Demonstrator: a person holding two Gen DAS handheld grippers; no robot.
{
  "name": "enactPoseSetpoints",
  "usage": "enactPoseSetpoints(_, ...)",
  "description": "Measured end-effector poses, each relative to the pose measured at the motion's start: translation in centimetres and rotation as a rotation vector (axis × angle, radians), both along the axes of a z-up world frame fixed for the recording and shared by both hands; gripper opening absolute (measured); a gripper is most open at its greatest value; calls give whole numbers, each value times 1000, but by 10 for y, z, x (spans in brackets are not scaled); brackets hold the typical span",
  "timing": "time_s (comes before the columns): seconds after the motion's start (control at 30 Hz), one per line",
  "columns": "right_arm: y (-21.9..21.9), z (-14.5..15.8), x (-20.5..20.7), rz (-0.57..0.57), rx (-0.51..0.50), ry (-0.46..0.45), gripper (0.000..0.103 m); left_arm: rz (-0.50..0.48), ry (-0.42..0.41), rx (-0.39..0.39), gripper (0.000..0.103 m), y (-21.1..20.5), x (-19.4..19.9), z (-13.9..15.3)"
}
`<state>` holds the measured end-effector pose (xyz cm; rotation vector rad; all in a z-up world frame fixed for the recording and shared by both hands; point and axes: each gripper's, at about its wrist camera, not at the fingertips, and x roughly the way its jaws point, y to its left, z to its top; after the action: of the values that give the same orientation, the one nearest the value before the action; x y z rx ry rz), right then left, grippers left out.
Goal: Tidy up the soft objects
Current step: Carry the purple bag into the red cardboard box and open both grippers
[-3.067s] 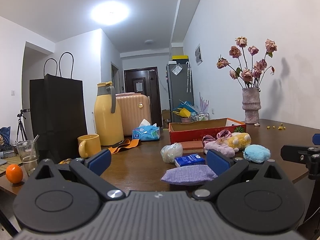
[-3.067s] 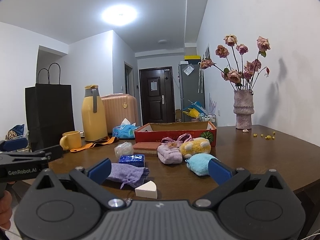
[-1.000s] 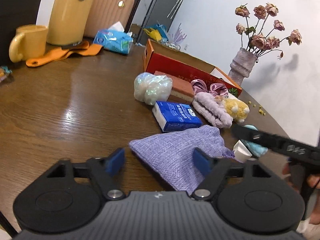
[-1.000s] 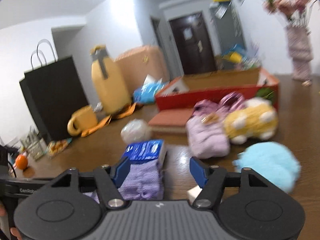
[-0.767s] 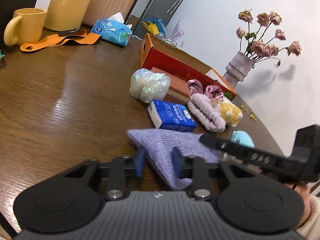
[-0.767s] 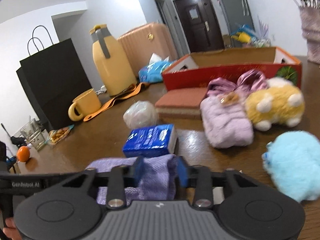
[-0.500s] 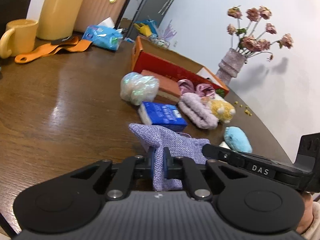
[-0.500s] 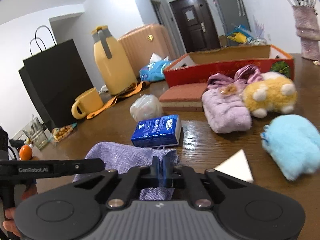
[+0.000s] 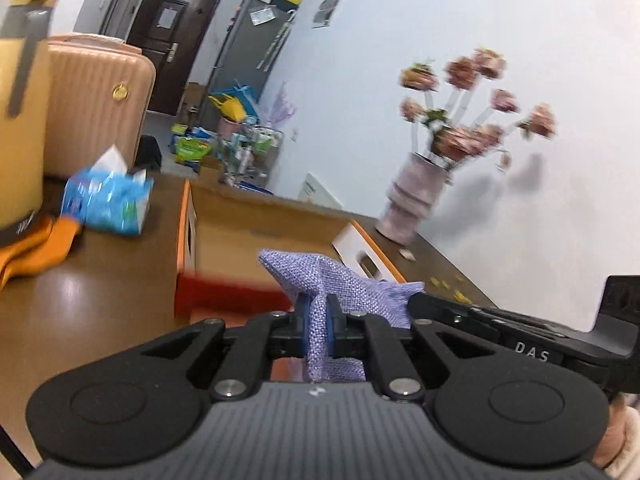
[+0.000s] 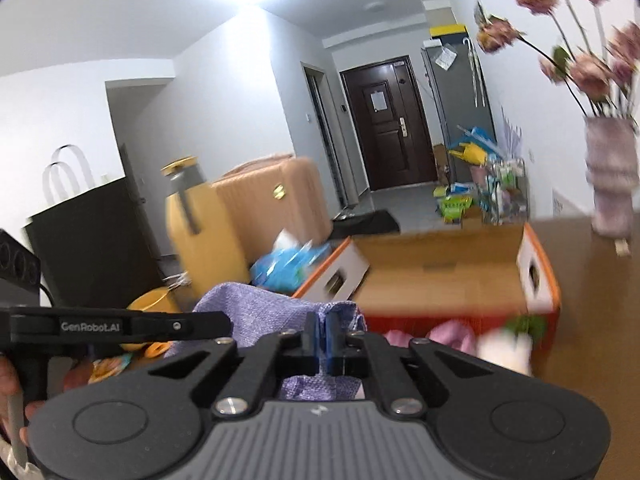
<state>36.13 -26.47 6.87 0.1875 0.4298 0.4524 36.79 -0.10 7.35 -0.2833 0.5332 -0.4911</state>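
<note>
So the purple woven pouch point(image 9: 352, 284) was up off the table point(image 9: 88, 304), strung between both of your grippers. Your left gripper point(image 9: 318, 322) had its jaws squeezed tight on one bunched end of the fabric, with a strip of it hanging down between the blue pads point(image 9: 303, 320). Your right gripper point(image 10: 320, 338) was pinched down just as hard on the other end, where only a thin fold of cloth showed between the pads point(image 10: 329, 340) and the rest of the pouch point(image 10: 256, 308) ballooned out to the left.

In the left wrist view the pouch sat in front of the open cardboard box point(image 9: 264, 216), roughly level with its red near wall. The right wrist view had the same box point(image 10: 444, 276) just past the pouch, its brown inside showing and looking empty as far as I could tell. Some pink and pale fuzzy stuff point(image 10: 452, 336) lay on the table by the box's red front, too blurry to name.

Further out: a blue tissue pack point(image 9: 106, 200) to the left of the box, an orange cloth point(image 9: 36, 252) beside it, a yellow jug point(image 10: 200, 228) and a pink suitcase point(image 9: 92, 108) behind. A vase of dried roses point(image 9: 416, 200) stood on the far right of the table. You could also see a bit of your hand point(image 10: 8, 380) on the left gripper's handle in the right view.
</note>
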Motion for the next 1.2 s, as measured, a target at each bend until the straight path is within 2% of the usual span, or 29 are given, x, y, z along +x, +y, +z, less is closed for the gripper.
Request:
enactPoseSetpoints(0.13,-2,14,111,-15,-27,78,3,24,54,54,8,-15,100,8)
enactPoseSetpoints(0.2,1,10,172,-25,-44,148,3,65,91,100,8,-23,148,3)
enactPoseSetpoints(0.27,8,0,225,-42,-73,222,3,62,136,153,9,-33,197,-7)
enactPoseSetpoints(0.3,11,-8,251,-49,-87,259,3,97,163,174,9,-35,216,-13)
enactPoseSetpoints(0.37,16,-24,292,-53,-105,332,3,135,209,243,9,-44,256,-28)
enactPoseSetpoints(0.47,24,-48,333,-72,-130,394,3,133,239,322,10,-56,289,-46)
enactPoseSetpoints(0.5,26,-54,340,-71,-138,398,3,148,246,352,16,-59,296,-51)
enactPoseSetpoints(0.53,28,-60,345,-66,-145,410,4,157,248,371,25,-59,300,-55)
enactPoseSetpoints(0.57,28,-65,348,-66,-140,418,9,155,244,387,30,-60,303,-59)
enactPoseSetpoints(0.6,30,-70,349,-61,-135,422,13,153,239,390,42,-60,302,-61)
enactPoseSetpoints(0.63,30,-73,349,-44,-135,425,14,148,227,393,49,-60,302,-63)
enactPoseSetpoints(0.73,30,-72,338,-41,-144,405,25,137,195,422,50,-63,297,-63)
enactPoseSetpoints(0.87,19,-41,321,-71,-133,349,26,153,171,416,51,-55,279,-46)
enactPoseSetpoints(1.0,-1,7,281,-99,-109,278,38,182,108,395,59,-41,244,-6)
enactPoseSetpoints(1.2,-37,77,192,-158,-85,193,50,223,-3,376,65,-13,164,61)
